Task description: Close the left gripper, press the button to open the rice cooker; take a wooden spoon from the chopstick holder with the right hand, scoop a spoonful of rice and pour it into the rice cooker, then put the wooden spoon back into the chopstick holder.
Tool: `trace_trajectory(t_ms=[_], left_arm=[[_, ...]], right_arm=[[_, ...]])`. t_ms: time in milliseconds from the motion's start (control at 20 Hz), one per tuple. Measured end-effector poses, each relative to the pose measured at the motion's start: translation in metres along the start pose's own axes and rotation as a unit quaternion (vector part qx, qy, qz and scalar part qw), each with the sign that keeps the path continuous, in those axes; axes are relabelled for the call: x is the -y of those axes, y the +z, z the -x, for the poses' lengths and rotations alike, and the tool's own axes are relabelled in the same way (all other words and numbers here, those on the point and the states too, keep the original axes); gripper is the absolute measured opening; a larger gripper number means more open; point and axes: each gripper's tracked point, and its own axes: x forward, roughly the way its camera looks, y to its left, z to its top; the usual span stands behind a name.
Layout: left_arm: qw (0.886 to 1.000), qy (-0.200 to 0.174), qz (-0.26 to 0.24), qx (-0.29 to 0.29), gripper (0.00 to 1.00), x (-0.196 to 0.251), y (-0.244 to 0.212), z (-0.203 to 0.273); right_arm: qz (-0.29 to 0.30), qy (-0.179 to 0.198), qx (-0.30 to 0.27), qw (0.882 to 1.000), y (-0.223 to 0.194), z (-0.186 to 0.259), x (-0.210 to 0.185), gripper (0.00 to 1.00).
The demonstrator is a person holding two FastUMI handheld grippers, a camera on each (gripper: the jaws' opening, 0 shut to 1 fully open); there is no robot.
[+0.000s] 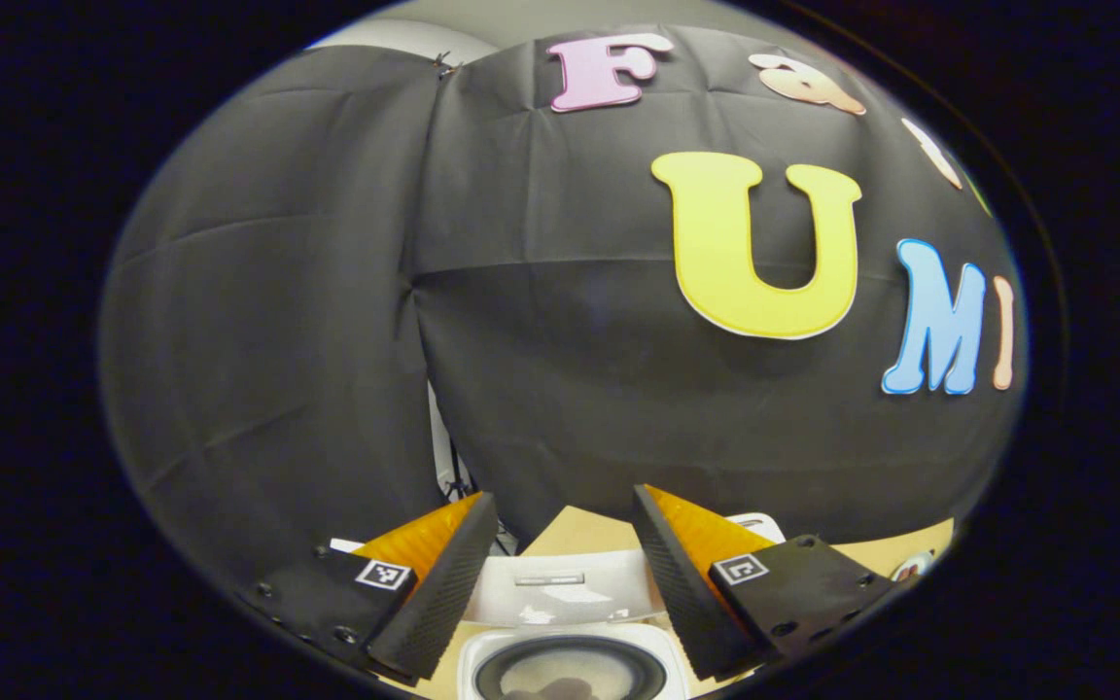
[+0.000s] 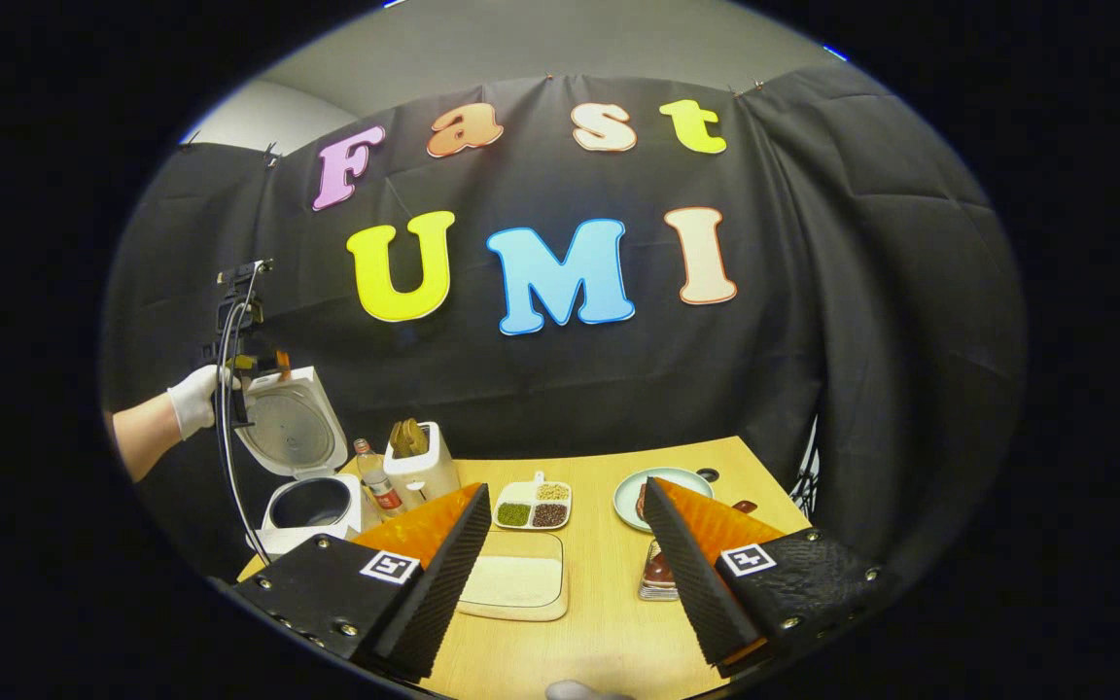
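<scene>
rice cooker white, at bench left rear corner, lid up, dark inner pot exposed. left hand-held gripper above it, spread wide, empty. right hand-held gripper likewise wide, empty.

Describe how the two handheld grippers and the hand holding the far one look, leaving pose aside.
Both the left gripper and right gripper have two wedge-shaped fingers with ribbed inner faces, set on dark blocks with screws, each bearing a small square black-and-white marker tag. In the right gripper view, the hand holding the far gripper wears a white glove, the forearm bare, and a dark cable hangs from it.
</scene>
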Motion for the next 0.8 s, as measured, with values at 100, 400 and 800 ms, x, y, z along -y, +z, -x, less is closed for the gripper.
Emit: trace_trajectory(t_ms=[100, 400, 800], left_arm=[[1.000, -0.002, -0.002, -0.005, 0.96, 0.002, -0.004, 0.006], [1.000, -0.001, 0.000, -0.025, 0.98, 0.004, -0.035, 0.055], [0.994, -0.015, 0.012, -0.108, 0.99, 0.013, -0.126, 0.112]], right_arm=[[-0.005, 0.013, 0.003, 1.000, 0.001, 0.001, -0.005, 0.97], [-0.018, 0.044, -0.009, 0.999, -0.008, 0.005, 0.000, 0.97], [-0.029, 0.091, -0.033, 0.995, -0.024, 0.013, 0.007, 0.97]])
